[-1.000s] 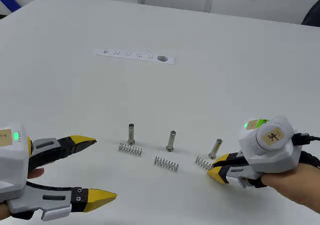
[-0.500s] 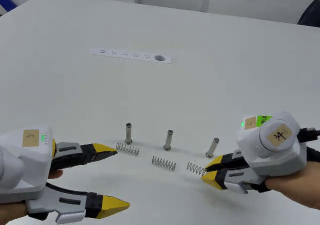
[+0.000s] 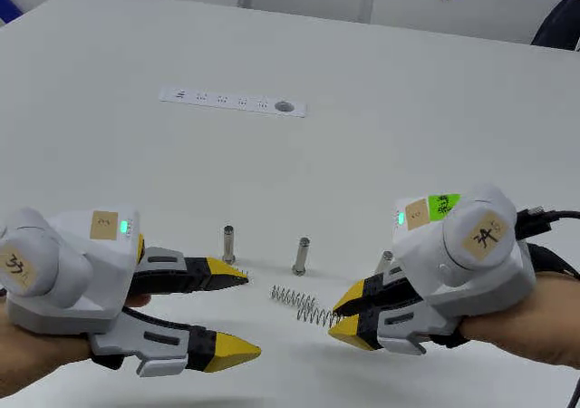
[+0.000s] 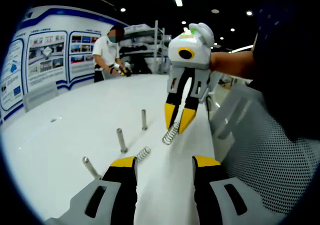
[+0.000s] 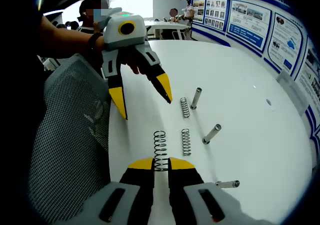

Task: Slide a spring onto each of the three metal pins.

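On the white table (image 3: 408,136), farthest to the left, we hold the left gripper (image 3: 252,314) low over the surface. Its yellow-tipped jaws are spread wide with nothing between them. Beyond it, towards the far side of the table, a flat white power strip (image 3: 233,102) lies well apart from the work. Just past the left gripper's upper jaw we see the left pin (image 3: 228,243) standing upright. The first spring (image 5: 184,107) lies on its side just beside the foot of that pin. Next along the row comes the middle pin (image 3: 301,256), also upright, and the second spring (image 5: 186,141) lies flat near it on our side without touching it. To the right of that, we have the right gripper (image 3: 337,322) with its jaws pinched together on one end of the third spring (image 5: 160,152). The free end of that spring sticks out past the tips towards the left gripper, and we cannot tell whether it touches the table. The right pin (image 3: 385,261) stands just behind the right gripper, which partly hides it. All three pins are bare.
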{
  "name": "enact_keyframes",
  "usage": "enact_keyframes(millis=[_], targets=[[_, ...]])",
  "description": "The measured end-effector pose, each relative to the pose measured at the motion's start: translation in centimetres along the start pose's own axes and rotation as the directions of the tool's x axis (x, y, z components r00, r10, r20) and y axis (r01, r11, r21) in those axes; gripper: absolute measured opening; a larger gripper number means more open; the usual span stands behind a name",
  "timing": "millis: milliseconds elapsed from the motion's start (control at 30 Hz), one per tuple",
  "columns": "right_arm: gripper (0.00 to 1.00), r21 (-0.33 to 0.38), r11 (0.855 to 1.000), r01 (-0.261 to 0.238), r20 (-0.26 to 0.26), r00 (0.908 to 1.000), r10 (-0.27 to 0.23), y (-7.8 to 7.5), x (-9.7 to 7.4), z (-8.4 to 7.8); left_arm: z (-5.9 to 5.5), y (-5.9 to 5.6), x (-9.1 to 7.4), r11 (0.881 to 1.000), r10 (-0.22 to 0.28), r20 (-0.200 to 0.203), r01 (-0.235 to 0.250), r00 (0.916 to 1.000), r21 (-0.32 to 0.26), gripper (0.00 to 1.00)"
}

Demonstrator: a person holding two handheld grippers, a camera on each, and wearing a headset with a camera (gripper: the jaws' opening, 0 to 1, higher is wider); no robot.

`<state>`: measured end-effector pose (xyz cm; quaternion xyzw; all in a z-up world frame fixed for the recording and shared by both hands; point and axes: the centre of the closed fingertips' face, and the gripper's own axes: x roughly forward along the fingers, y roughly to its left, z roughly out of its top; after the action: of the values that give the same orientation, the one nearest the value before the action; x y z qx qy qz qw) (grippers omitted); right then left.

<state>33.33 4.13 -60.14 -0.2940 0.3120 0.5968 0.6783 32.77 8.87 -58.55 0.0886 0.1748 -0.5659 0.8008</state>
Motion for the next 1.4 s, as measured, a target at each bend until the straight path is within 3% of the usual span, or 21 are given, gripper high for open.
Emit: enact_keyframes(millis=[467,933,1400], targets=[[0.11,-0.102,0.994,-0.044,0.002,0.999,0.045,1.2,0.4,2.3,0.9,-1.1,1.2,0.996,-0.073,-0.009,0.073,0.9973,0.05,0.3],[0.11,-0.153,0.986,-0.061,-0.003,0.9981,0.061,1.8,0.5,2.6,0.9,-1.8,1.5,0.991,-0.111,-0.016,0.112,0.9937,0.078,0.14],[0.11,-0.176,0.981,-0.078,-0.009,0.9969,0.078,2.4,0.5,2.3,0.6,-2.5,1.4,0.985,-0.154,-0.028,0.156,0.9877,0.076,0.1]])
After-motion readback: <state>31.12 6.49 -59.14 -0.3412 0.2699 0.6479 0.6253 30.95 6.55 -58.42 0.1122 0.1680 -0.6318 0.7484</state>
